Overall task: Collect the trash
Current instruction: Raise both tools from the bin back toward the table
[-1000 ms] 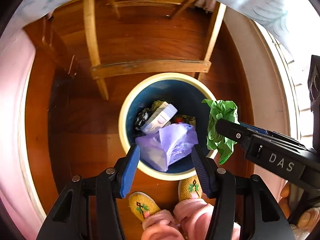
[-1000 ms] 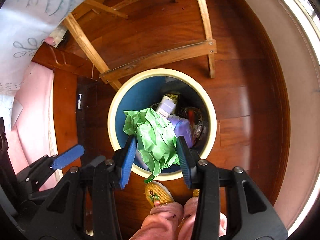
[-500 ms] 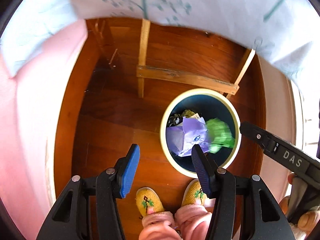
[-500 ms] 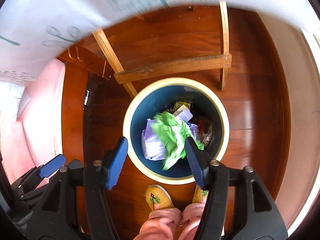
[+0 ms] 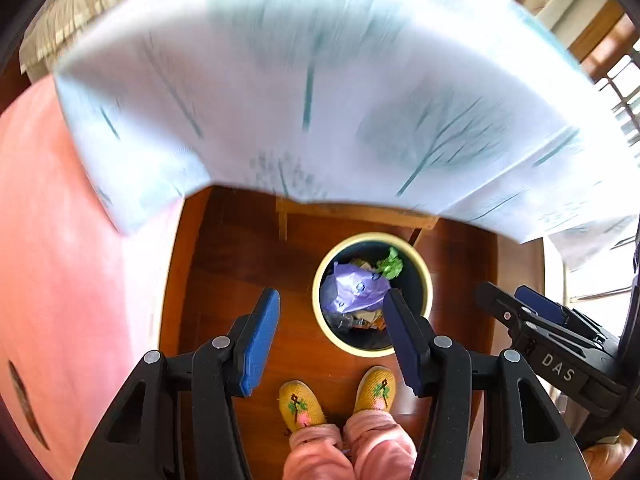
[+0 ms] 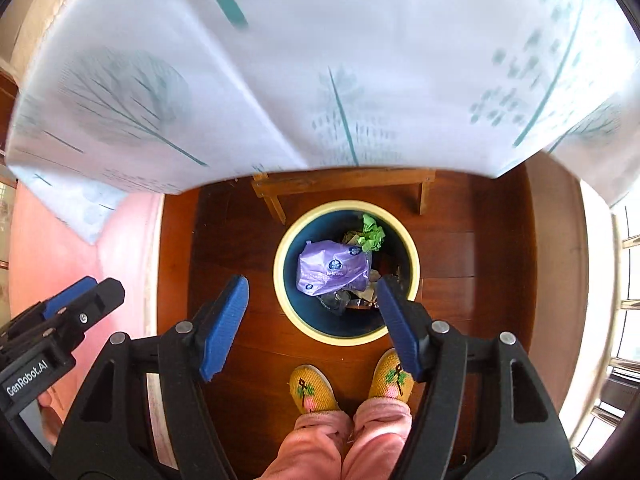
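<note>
Green paper (image 6: pixel 373 236) and purple packet (image 6: pixel 332 268) lie inside the bin (image 6: pixel 280 276). Left gripper (image 5: pixel 334 336) is empty, half spread; right gripper (image 6: pixel 312 320) is opening, empty. Remaining litter should be sought on the tablecloth (image 6: pixel 360 60).

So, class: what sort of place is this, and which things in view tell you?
Probably a room in a home: a wooden floor, a cloth-covered table, a waste bin of household rubbish, and slippered feet.
</note>
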